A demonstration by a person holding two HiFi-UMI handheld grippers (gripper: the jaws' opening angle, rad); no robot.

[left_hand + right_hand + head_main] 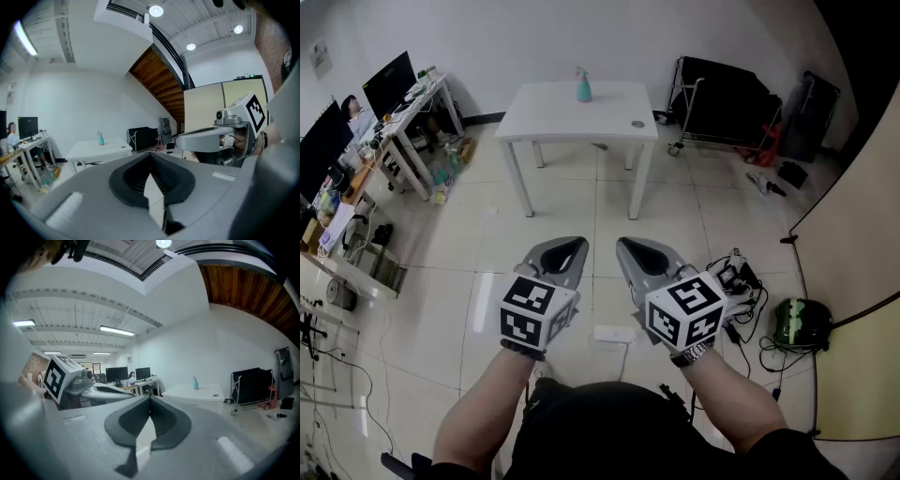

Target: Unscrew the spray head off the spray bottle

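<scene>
Grey left gripper (577, 242), right gripper (624, 242) side by side, near level, jaws pressed together, empty; spray bottle (583, 86) well ahead.

Teal spray bottle (583, 86) stands upright on the white table (544, 117), near its far edge, spray head (580, 71) on top, still screwed on.

Floor (469, 253): pale glossy tiles.
Walls (534, 37): plain white.
Furniture: white table (544, 117) centre; desks (420, 98) with monitors (389, 80) left (cluttered); black cart (722, 94) right.
Light: ceiling downlights (155, 10).
</scene>
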